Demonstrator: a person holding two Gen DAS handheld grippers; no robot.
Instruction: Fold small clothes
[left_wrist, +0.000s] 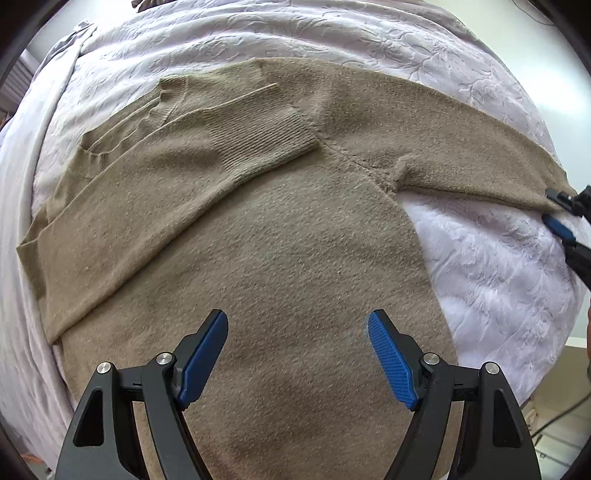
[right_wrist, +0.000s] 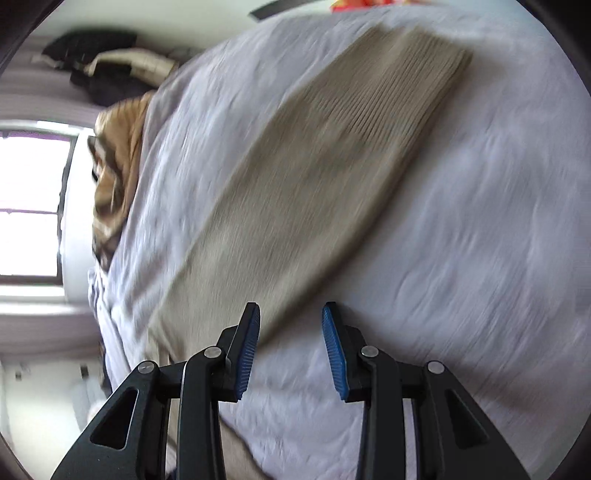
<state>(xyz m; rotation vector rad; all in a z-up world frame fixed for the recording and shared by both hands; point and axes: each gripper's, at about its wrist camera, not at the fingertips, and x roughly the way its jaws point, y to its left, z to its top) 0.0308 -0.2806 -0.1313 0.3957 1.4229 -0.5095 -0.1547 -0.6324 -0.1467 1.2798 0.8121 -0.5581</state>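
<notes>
A tan knit sweater (left_wrist: 280, 236) lies flat on the pale quilted bedspread (left_wrist: 491, 266). One sleeve is folded across its chest, with the ribbed cuff (left_wrist: 280, 136) near the middle. The other sleeve (left_wrist: 472, 155) stretches out to the right. My left gripper (left_wrist: 297, 321) hangs open over the sweater's body with nothing between its blue pads. At the right edge my right gripper (left_wrist: 556, 208) sits by the lower edge of the outstretched sleeve. In the blurred right wrist view that sleeve (right_wrist: 314, 177) runs up to its ribbed cuff (right_wrist: 417, 62), and my right gripper (right_wrist: 291, 308) stands partly open, its pads pressing on nothing.
An orange-brown striped cloth (right_wrist: 114, 177) lies at the bed's far side, near a bright window (right_wrist: 29, 206). A heap of dark and cream clothes (right_wrist: 107, 66) sits beyond it. The bed's edge and the floor with cables (left_wrist: 554, 417) show at the lower right.
</notes>
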